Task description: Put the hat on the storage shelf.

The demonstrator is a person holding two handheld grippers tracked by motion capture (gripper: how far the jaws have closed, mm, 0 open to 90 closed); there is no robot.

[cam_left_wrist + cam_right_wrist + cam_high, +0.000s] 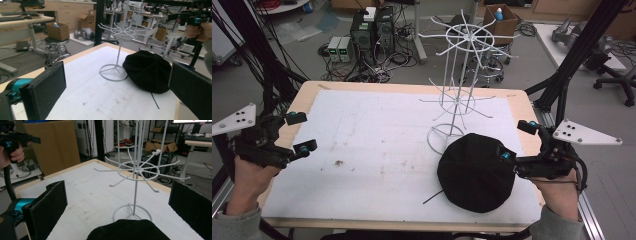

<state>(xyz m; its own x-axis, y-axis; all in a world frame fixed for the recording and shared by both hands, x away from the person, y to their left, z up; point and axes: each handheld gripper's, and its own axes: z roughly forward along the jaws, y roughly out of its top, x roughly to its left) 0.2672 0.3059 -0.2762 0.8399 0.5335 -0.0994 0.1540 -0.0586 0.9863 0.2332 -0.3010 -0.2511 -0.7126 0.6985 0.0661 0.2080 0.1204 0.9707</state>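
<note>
A round black hat (474,172) lies flat on the right side of the white mat, its far edge against the base ring of a white wire rack (457,102) that stands upright. My right gripper (517,141) is open at the hat's right edge, one jaw just above the brim and nothing between the jaws. In the right gripper view the hat (127,230) sits low between the open jaws, with the rack (135,190) behind it. My left gripper (302,132) is open over the table's left edge, far from the hat (147,70) and the rack (118,50).
The white mat (362,150) covers a wooden table with a bare rim. A thin black strand (432,196) sticks out from under the hat. Black frame posts (567,65) flank the table. Computers (372,30) and a stool with a cardboard box (499,17) stand beyond.
</note>
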